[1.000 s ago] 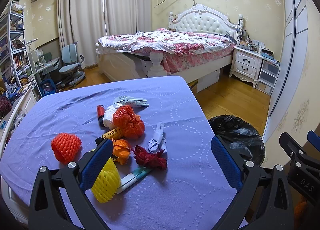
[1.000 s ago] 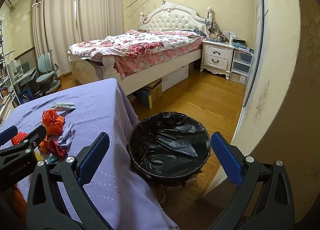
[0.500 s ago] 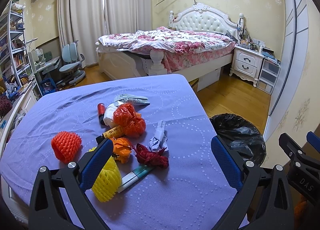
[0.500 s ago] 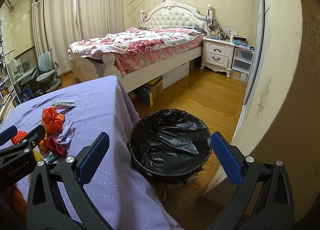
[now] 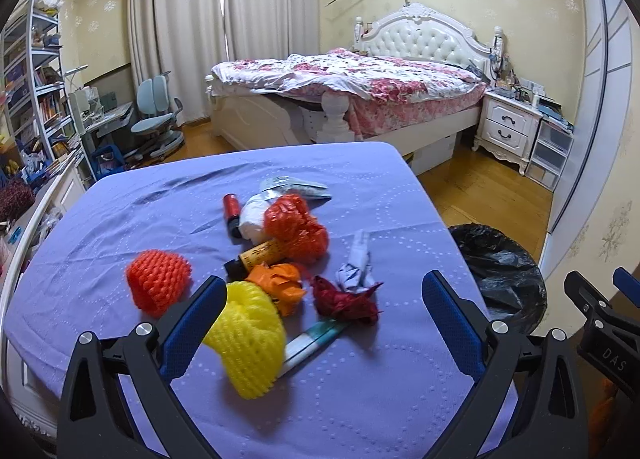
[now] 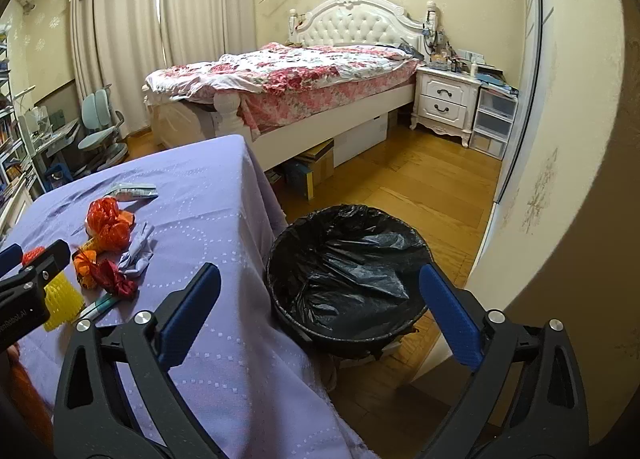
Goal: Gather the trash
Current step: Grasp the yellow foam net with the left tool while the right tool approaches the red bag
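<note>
The trash (image 5: 288,259) lies heaped on my purple-clothed desk (image 5: 360,399) beside the black-lined bin (image 6: 348,279), my left hand-held gripper (image 5: 320,323) spread empty above it, my right hand-held gripper (image 6: 320,311), jaws just narrowing slightly, gaping empty over the bin.

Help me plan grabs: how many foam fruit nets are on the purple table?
2. The orange foam net lies at the pile's left edge; the yellow foam net lies nearest the camera, beside the left gripper's finger. Others could hide under the crumpled wrappers.
</note>
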`<state>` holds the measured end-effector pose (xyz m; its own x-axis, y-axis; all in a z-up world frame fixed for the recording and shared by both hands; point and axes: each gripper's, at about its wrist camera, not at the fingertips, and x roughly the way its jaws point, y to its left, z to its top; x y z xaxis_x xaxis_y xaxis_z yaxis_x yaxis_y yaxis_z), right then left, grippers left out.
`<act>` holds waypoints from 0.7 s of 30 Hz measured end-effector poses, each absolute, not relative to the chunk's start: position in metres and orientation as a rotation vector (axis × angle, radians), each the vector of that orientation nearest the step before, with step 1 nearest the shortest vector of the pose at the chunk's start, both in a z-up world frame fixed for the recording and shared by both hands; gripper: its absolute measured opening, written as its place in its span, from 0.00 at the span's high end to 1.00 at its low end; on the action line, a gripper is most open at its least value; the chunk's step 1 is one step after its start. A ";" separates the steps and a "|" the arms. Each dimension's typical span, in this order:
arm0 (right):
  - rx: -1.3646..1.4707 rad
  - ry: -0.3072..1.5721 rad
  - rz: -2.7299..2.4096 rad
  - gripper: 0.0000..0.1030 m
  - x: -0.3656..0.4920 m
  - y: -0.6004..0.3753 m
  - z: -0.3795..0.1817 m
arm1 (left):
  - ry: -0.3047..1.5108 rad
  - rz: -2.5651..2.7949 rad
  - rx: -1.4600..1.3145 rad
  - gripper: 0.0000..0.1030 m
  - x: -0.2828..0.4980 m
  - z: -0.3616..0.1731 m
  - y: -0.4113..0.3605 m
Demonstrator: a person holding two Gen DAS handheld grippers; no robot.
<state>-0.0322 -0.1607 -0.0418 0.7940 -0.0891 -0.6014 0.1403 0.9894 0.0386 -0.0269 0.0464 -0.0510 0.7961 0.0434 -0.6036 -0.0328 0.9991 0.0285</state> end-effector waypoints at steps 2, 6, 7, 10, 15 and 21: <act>0.082 0.654 -0.110 0.15 -0.029 -0.158 -0.042 | 0.652 0.055 0.015 0.05 -0.032 -0.049 0.052; 0.088 0.663 -0.085 0.18 -0.029 -0.153 -0.044 | 0.650 0.096 0.025 0.05 -0.042 -0.049 0.066; 0.085 0.663 -0.081 0.18 -0.028 -0.150 -0.044 | 0.650 0.102 0.027 0.06 -0.045 -0.049 0.069; 0.076 0.661 -0.068 0.18 -0.029 -0.144 -0.043 | 0.662 0.115 0.022 0.06 -0.048 -0.049 0.079; 0.057 0.675 -0.041 0.18 -0.029 -0.133 -0.047 | 0.699 0.126 -0.004 0.07 -0.043 -0.049 0.091; 0.048 0.701 -0.024 0.18 -0.023 -0.125 -0.053 | 0.755 0.122 -0.017 0.09 -0.032 -0.059 0.096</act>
<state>-0.0234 -0.1249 -0.0531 0.7641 -0.0065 -0.6451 0.0385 0.9986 0.0355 -0.0317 0.0961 -0.0591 0.7218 0.1042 -0.6842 -0.1162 0.9928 0.0286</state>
